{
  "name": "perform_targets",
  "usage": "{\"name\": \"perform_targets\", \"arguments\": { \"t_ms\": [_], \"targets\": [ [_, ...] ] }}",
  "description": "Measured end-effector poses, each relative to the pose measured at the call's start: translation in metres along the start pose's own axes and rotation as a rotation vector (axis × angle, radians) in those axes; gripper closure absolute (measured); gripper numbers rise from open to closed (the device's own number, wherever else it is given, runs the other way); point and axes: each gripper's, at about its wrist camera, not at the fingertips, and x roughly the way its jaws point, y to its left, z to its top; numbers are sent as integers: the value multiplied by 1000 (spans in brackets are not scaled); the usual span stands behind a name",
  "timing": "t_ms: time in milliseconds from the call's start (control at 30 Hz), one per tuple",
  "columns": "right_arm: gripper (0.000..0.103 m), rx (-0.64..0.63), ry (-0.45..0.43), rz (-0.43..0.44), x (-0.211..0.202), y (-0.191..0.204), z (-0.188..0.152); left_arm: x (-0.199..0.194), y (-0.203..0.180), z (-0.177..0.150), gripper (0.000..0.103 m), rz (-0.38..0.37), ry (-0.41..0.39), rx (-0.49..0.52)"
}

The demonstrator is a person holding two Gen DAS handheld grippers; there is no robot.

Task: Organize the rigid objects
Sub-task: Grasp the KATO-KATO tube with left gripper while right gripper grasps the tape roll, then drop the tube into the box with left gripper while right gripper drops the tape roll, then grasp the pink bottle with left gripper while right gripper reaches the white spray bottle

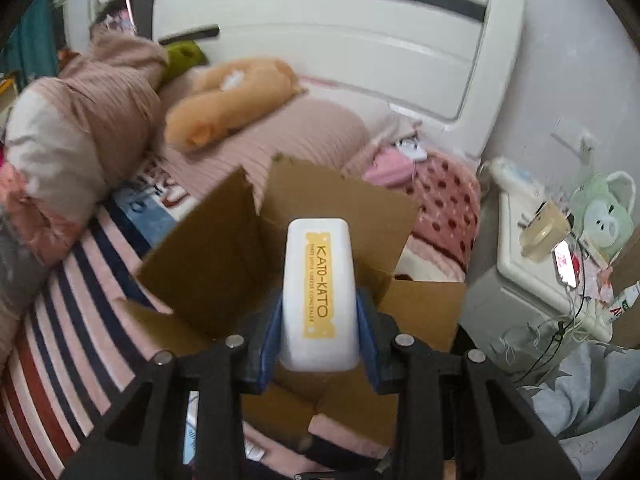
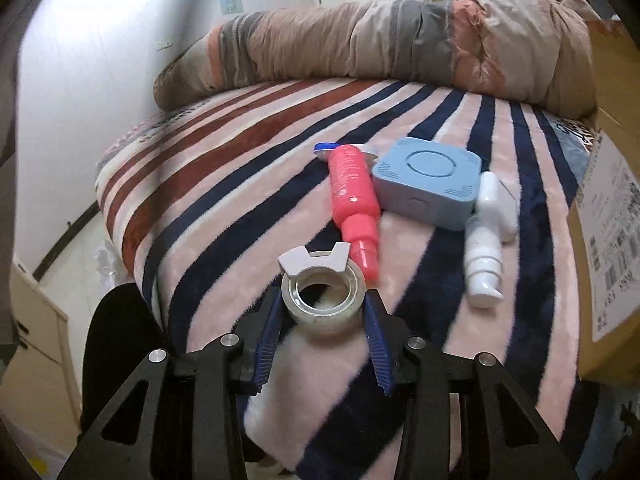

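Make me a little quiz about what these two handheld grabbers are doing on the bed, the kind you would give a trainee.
1. True or false: the left gripper holds the white KATO-KATO box over the open cardboard box.
2. What sits between the right gripper's fingers?
A. the pink bottle
B. the tape roll
C. the blue square device
3. Which item lies against the blue square device on its side toward the cardboard box: the pink bottle or the white pump bottle?

Key: 1 true. 2 B; whether the fingers already press on it cannot be told. 3 the white pump bottle.
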Motion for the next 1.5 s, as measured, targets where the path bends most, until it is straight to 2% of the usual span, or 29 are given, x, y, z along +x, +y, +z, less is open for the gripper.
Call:
{"name": "perform_targets", "arguments": {
  "t_ms": [67,167,200,367,500,633,733,867,933,1033,1133,1233,1300,1333,1367,1433,1500],
  "targets": [
    [67,10,-3,-11,-4,-5,-2,10,3,2,69,7,8,-20],
    [67,38,-6,-19,-11,-16,-3,-2,18,-5,39,19,-35,-67],
    [67,43,-7,-24,-13,-20,-3,-10,23,-9,36,30,-58,-87],
    [67,54,-28,-33,-24,-29,2,-60,51,-41,35,90,-158,-182],
    [67,26,-61,-15,-43,-23,12,-101,83,-91,33,218,-215,-287],
    [67,-36,-113,24,-79,-6,36,-122,117,-151,32,327,-223,-400],
    [67,-68,-197,-3,-122,-2,61,-118,132,-190,31,365,-208,-459],
    [67,-85,-317,-142,-183,-15,87,-88,145,-231,31,321,-164,-555],
    [67,-73,-342,-267,-204,-32,94,-69,150,-248,31,299,-135,-606],
    [67,19,-304,-393,-216,-72,97,-38,152,-262,32,254,-103,-684],
    [67,112,-219,-466,-212,-110,91,-16,149,-267,32,213,-90,-723],
    [66,175,-140,-502,-196,-136,85,1,146,-263,38,213,-85,-733],
    [60,198,-114,-488,-186,-144,82,9,144,-261,54,282,-63,-729],
    [58,204,-113,-474,-184,-147,78,11,143,-261,55,306,-52,-713],
    [56,207,-113,-463,-182,-149,79,10,143,-263,57,300,-54,-704],
    [56,202,-118,-444,-181,-146,77,4,141,-266,68,301,-29,-668],
    [55,195,-125,-438,-181,-140,77,-5,140,-270,73,346,-1,-629]
  ]
}}
